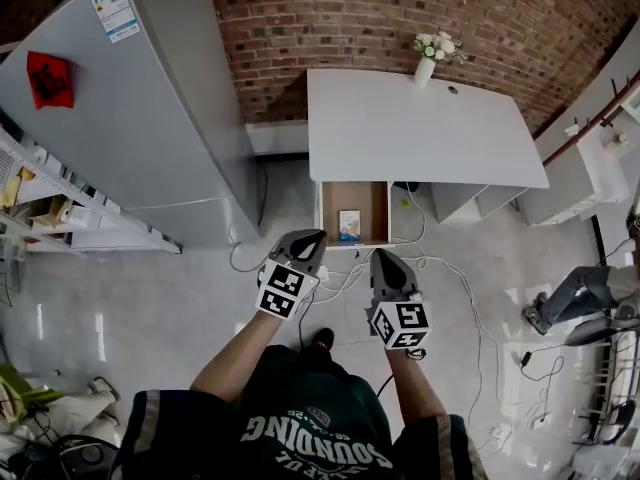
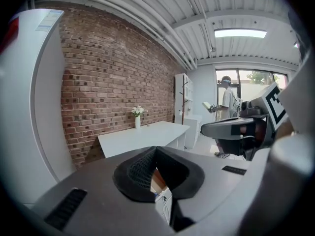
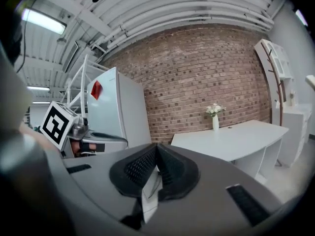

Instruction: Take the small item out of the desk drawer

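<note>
A white desk (image 1: 420, 128) stands against the brick wall, and its wooden drawer (image 1: 372, 206) is pulled out toward me. Inside the drawer, near its front, lies a small blue-and-white box (image 1: 349, 225). My left gripper (image 1: 308, 237) hovers just short of the drawer's front left corner, jaws shut and empty (image 2: 155, 150). Slightly lower and to the right of the drawer front is my right gripper (image 1: 381, 257), also shut with nothing in it (image 3: 156, 147). Neither gripper touches the drawer or the box.
A tall grey fridge (image 1: 150, 98) stands left of the desk, with a shelf rack (image 1: 60, 208) further left. A vase of flowers (image 1: 428, 60) sits on the desk's far edge. Cables (image 1: 445, 268) trail over the floor. A white cabinet (image 1: 570, 183) and a seated person (image 1: 575, 293) are at the right.
</note>
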### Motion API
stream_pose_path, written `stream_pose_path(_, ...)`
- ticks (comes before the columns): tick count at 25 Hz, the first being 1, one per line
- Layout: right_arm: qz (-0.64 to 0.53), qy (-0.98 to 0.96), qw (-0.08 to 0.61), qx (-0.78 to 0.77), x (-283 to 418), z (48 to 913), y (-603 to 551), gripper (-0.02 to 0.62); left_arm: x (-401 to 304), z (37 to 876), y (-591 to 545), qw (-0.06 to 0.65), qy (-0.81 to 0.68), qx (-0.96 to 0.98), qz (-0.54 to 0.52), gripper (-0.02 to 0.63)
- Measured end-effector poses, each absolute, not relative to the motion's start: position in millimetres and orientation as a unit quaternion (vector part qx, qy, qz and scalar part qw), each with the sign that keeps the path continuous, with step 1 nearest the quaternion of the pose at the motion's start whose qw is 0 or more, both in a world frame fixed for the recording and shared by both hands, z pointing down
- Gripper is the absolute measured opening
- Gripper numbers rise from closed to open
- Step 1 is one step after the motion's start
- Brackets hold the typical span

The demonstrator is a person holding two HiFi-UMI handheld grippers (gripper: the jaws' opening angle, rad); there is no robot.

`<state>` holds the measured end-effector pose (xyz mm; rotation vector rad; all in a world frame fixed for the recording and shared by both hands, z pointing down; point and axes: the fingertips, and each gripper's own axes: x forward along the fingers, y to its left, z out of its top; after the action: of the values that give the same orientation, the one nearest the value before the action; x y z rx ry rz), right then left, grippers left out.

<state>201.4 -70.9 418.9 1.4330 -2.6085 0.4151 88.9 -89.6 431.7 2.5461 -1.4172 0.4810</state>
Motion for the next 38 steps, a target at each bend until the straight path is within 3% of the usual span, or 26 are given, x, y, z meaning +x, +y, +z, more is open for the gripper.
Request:
stream_pose_path(14, 0.132, -0.878, 0.092, 0.451, 147, 432, -105, 0.025, 53, 427, -121, 0.104, -0.508, 0.844, 0.139, 0.015)
stream_pose_path(38, 0.153, -0.824, 0.101, 0.536, 100, 448, -192, 0.025, 12, 460, -230, 0.122, -0.402, 0.897, 0.139, 0.015)
